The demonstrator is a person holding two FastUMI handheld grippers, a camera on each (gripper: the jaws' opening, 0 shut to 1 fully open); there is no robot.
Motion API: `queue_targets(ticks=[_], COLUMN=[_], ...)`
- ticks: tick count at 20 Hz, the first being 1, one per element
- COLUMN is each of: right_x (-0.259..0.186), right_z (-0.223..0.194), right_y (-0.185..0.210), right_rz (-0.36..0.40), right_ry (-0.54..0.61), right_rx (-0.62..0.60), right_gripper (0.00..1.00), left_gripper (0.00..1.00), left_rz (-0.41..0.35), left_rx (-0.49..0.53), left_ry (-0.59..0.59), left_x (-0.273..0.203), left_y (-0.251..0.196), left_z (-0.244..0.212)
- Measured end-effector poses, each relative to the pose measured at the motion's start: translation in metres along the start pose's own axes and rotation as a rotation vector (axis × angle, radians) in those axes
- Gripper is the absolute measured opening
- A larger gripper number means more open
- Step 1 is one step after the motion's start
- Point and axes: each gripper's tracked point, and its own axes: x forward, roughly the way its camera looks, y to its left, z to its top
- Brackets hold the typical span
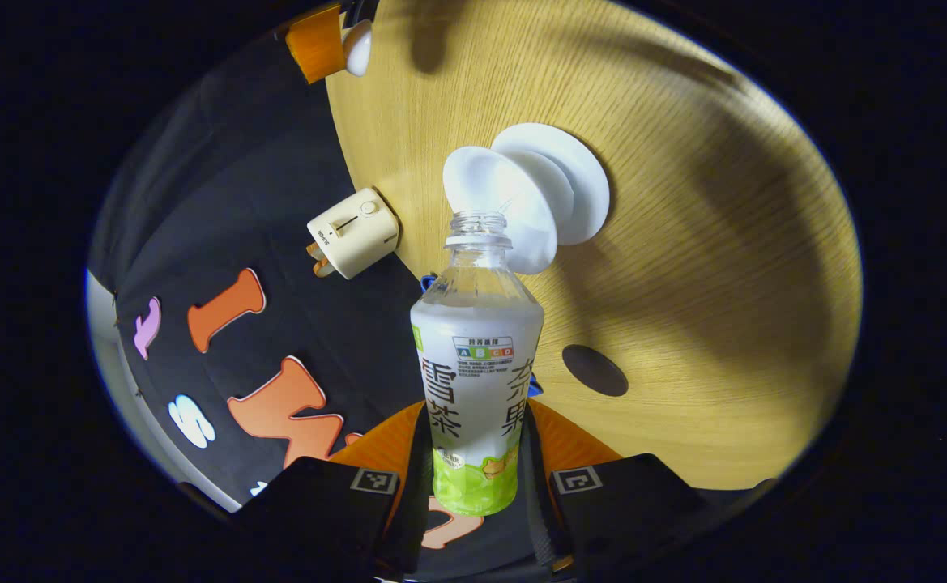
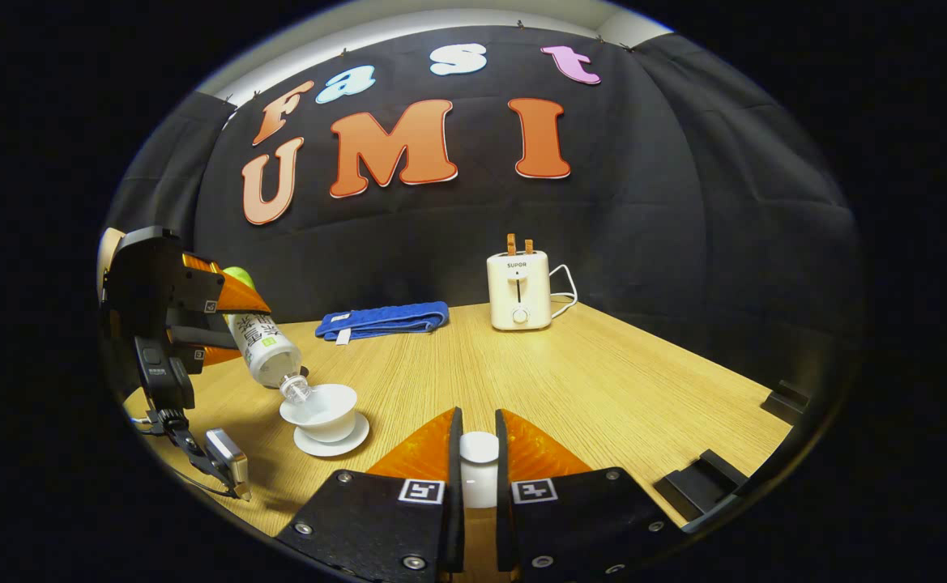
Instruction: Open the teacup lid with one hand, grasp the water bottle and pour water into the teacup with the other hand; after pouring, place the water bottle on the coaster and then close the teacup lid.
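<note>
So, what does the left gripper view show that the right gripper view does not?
Left gripper view: a dark round coaster on the table. Right gripper view: the toaster's cord and black blocks at the table's edge. Both: the water bottle with its open mouth over the teacup on its saucer, the toaster, and the lid held in the right tongs.
</note>
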Motion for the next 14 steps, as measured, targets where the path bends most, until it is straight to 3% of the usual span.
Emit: queue_targets(ticks=[7, 10, 14], right_x=[0.001, 0.001, 0.000], right_z=[-0.001, -0.002, 0.002], right_y=[-0.001, -0.001, -0.005], right_rz=[-0.006, -0.008, -0.018], right_ry=[0.008, 0.015, 0.014], right_rx=[-0.004, -0.009, -0.013], right_gripper=[0.16, 0.16, 0.16], left_gripper=[0.55, 0.52, 0.55], left_rz=[-0.052, -0.066, -0.087], left_rx=[-0.270, -0.419, -0.639], left_ry=[-0.023, -0.038, -0.030], left_x=[0.005, 0.007, 0.009], left_y=[-0.023, -0.031, -0.042], left_z=[0.003, 0.009, 0.007])
